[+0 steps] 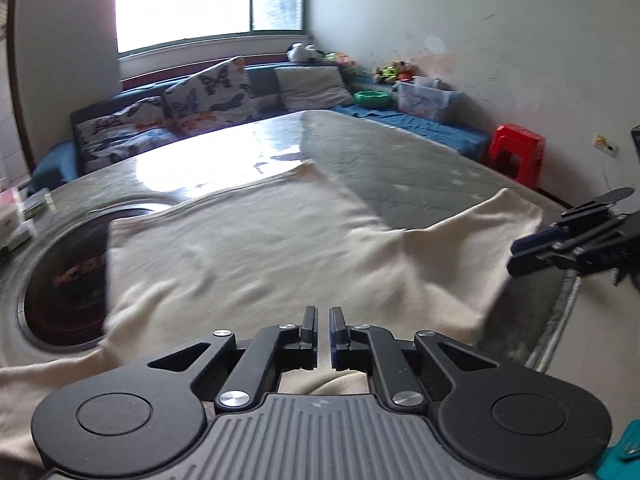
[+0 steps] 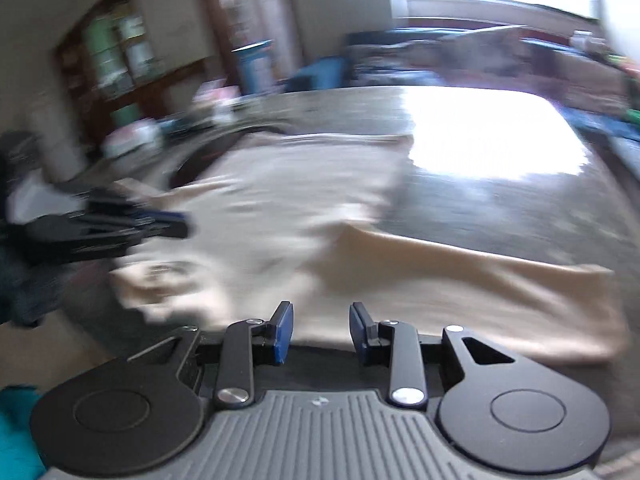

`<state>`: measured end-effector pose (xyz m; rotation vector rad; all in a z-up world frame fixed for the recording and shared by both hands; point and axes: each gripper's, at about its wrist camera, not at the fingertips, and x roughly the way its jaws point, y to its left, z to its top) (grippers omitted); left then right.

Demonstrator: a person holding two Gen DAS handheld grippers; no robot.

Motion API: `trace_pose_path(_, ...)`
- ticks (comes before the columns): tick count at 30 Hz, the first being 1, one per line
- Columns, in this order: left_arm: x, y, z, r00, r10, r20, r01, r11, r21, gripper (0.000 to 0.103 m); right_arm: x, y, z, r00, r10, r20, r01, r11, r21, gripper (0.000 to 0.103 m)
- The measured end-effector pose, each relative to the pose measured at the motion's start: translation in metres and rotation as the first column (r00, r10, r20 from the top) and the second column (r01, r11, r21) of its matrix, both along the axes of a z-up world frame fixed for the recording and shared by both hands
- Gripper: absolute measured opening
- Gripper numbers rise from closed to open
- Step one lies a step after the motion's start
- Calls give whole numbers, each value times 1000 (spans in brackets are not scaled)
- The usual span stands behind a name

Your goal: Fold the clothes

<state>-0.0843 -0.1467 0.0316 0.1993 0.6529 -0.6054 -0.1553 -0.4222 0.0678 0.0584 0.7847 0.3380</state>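
A cream garment (image 1: 256, 248) lies spread on a grey table (image 1: 400, 152), one sleeve (image 1: 480, 232) reaching to the right. My left gripper (image 1: 323, 314) hovers over its near edge, jaws almost closed with a thin gap and nothing between them. My right gripper shows at the right edge of the left wrist view (image 1: 520, 256), beside the sleeve end. In the blurred right wrist view the right gripper (image 2: 320, 312) is open and empty above the garment (image 2: 280, 200), its sleeve (image 2: 500, 280) to the right. The left gripper (image 2: 176, 224) shows at the left there.
A round dark cooktop (image 1: 64, 272) is set in the table at the left, partly under the garment. Small boxes (image 1: 24, 216) sit at the table's left edge. A sofa with butterfly cushions (image 1: 200, 96), a clear bin (image 1: 428, 98) and a red stool (image 1: 518, 152) stand behind.
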Motion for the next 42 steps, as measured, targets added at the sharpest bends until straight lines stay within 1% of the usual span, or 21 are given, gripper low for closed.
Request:
trace_pose_path(2, 0, -15, -4, 999, -39, -9, 39, 999, -3, 8, 0, -23, -5, 995, -100, -2, 100, 995, 6, 31)
trace_pose_path(4, -2, -26, -9, 997, -78, -20, 78, 997, 0, 8, -1, -47, -11, 980, -199, -5, 199, 980, 11, 31)
trace_pose_path(8, -11, -41, -19, 989, -147, -36, 147, 989, 17, 8, -1, -75, -22, 953, -304, 16, 304, 951, -48, 30)
trace_pose_path(12, -22, -48, -24, 983, -183, -29, 184, 982, 41, 8, -3, -101, -27, 912, -408, 35, 410, 909, -79, 30)
trace_pose_path(13, -23, -49, -24, 981, -192, -26, 193, 980, 47, 8, -3, -107, -26, 901, -433, 40, 434, 898, -73, 30)
trace_pose_path(15, -24, -50, -22, 980, -196, -28, 197, 979, 45, 8, -2, -121, -27, 881, -472, 30, 473, 881, -27, 31)
trace_pose_path(19, -22, -50, -17, 982, -186, -17, 186, 982, 28, 8, 1, -128, -25, 871, -490, 33, 490, 872, -7, 31)
trace_pose_path(20, -21, -50, -16, 983, -184, -16, 185, 982, 25, 8, 3, -128, -27, 873, -487, 28, 487, 873, 1, 31)
trace_pose_path(22, -21, -54, -17, 982, -188, -16, 188, 982, 34, 8, 5, -125, -30, 874, -485, 29, 485, 874, 2, 24)
trace_pose_path(23, -21, -55, -18, 981, -191, -21, 192, 981, 37, 8, 6, -125, -29, 873, -486, 38, 487, 874, -3, 13)
trace_pose_path(24, -22, -56, -20, 981, -194, -25, 195, 980, 41, 8, 6, -124, -27, 872, -488, 47, 488, 873, -7, 8)
trace_pose_path(26, -23, -57, -21, 980, -199, -22, 200, 979, 48, 8, 7, -124, -23, 869, -490, 66, 492, 870, -16, 4)
trace_pose_path(30, -23, -57, -21, 979, -201, -25, 202, 978, 47, 8, 8, -129, -8, 852, -510, 119, 515, 857, -9, 4)
trace_pose_path(34, -22, -56, -21, 979, -201, -30, 202, 979, 40, 8, 13, -130, -20, 850, -519, 91, 522, 853, -16, 4)
trace_pose_path(38, -17, -48, -12, 984, -175, -28, 175, 984, 16, 8, 14, -131, -27, 846, -529, 72, 530, 848, -4, 4)
trace_pose_path(41, -12, -39, -6, 990, -141, -18, 141, 990, -4, 9, 12, -126, -9, 853, -510, 111, 512, 859, 12, 4)
trace_pose_path(42, -11, -36, -4, 992, -127, -13, 127, 992, -7, 10, 11, -123, -3, 856, -501, 129, 504, 864, 11, 4)
